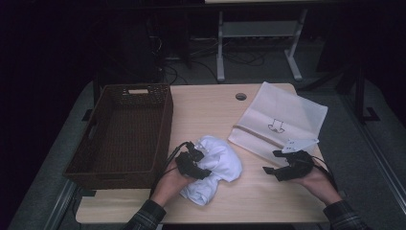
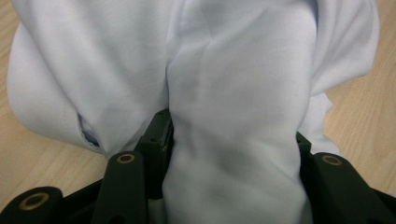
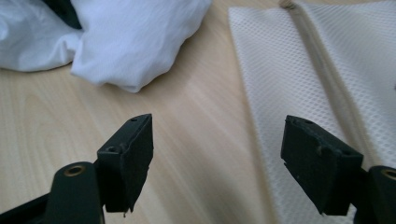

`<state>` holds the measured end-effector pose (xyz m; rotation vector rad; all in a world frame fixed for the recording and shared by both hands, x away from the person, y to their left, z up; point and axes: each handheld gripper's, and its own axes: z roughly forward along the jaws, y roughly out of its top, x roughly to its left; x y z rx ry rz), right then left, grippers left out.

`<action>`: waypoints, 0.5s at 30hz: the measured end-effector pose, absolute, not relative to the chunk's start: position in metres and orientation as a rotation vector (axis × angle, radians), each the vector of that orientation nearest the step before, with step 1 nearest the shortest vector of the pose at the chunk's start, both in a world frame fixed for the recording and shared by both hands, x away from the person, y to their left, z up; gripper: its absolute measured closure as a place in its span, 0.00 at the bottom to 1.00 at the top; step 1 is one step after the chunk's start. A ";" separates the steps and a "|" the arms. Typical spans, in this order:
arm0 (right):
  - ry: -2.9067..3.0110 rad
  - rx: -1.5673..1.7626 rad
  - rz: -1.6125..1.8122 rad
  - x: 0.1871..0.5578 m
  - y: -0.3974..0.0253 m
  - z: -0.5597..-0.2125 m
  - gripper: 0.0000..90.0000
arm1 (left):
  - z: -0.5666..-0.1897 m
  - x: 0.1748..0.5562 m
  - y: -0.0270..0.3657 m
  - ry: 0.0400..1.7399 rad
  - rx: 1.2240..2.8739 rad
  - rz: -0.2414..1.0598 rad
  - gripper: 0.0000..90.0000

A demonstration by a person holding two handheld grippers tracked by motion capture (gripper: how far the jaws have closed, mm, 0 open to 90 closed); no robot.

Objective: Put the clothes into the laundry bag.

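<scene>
A crumpled white garment (image 1: 219, 165) lies on the wooden table (image 1: 206, 112) near its front edge. My left gripper (image 1: 194, 164) is at its left side, shut on a thick fold of the white garment (image 2: 233, 84), which bulges between the jaws of the left gripper (image 2: 231, 142). My right gripper (image 1: 271, 170) hovers low over the table at the front right, open with nothing between its jaws. In the right gripper view, the right gripper (image 3: 217, 149) stands over bare wood, with the garment (image 3: 130, 42) to its left and a white mesh bag (image 3: 289, 74) to its right.
A dark wicker basket (image 1: 165, 127) stands on the table's left side. The mesh bag (image 1: 280, 120) lies flat at the right, with a zip edge and a printed mark. A cable hole (image 1: 241, 96) is at the table's back. Dark floor and desk legs lie beyond.
</scene>
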<state>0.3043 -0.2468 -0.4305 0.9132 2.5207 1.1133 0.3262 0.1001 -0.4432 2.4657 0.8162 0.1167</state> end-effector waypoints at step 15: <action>2.502 0.892 1.121 0.338 -0.248 -0.418 0.36 | -0.443 0.326 0.099 0.814 2.476 0.123 0.56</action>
